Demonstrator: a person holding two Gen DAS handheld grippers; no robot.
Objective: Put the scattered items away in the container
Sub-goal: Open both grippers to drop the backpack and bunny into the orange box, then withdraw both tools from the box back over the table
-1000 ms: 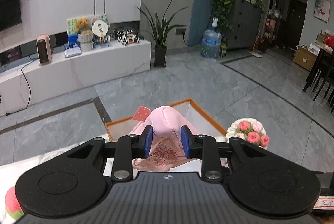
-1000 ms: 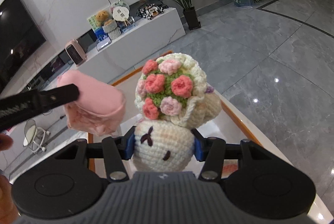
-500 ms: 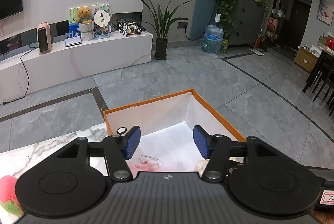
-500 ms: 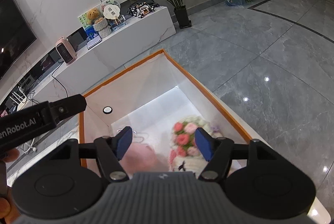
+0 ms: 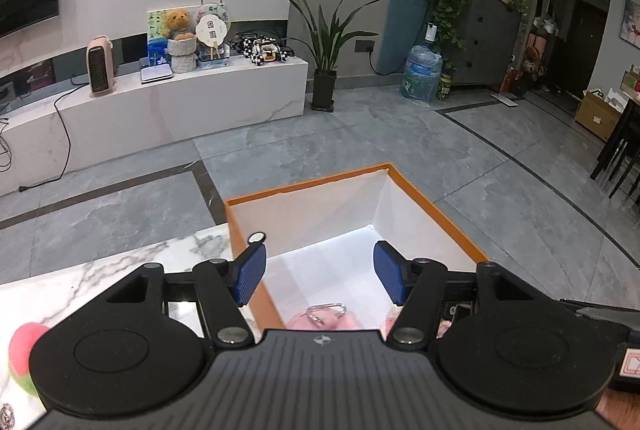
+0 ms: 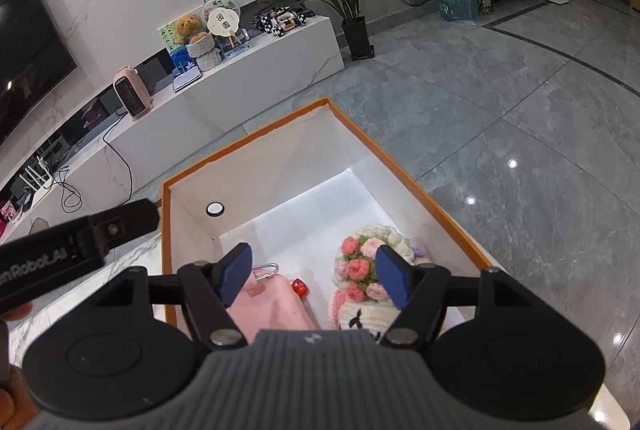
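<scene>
Both toys dropped since a second ago: left gripper (image 5: 320, 276) and right gripper (image 6: 316, 276) now spread wide, empty, poised over the orange-rimmed box (image 6: 384, 153). Below the right gripper's fingers, inside the box: pink plush pouch (image 6: 268, 306) with metal clip, beside crocheted flower doll (image 6: 366, 280) (cream, pink roses). "Robot.AI" partly legible on the left gripper's side.

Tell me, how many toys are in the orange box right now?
2 that I can see: a pink pouch on the left of the box and a crochet flower doll on the right. The grippers hide the near end, so more could be there.
</scene>
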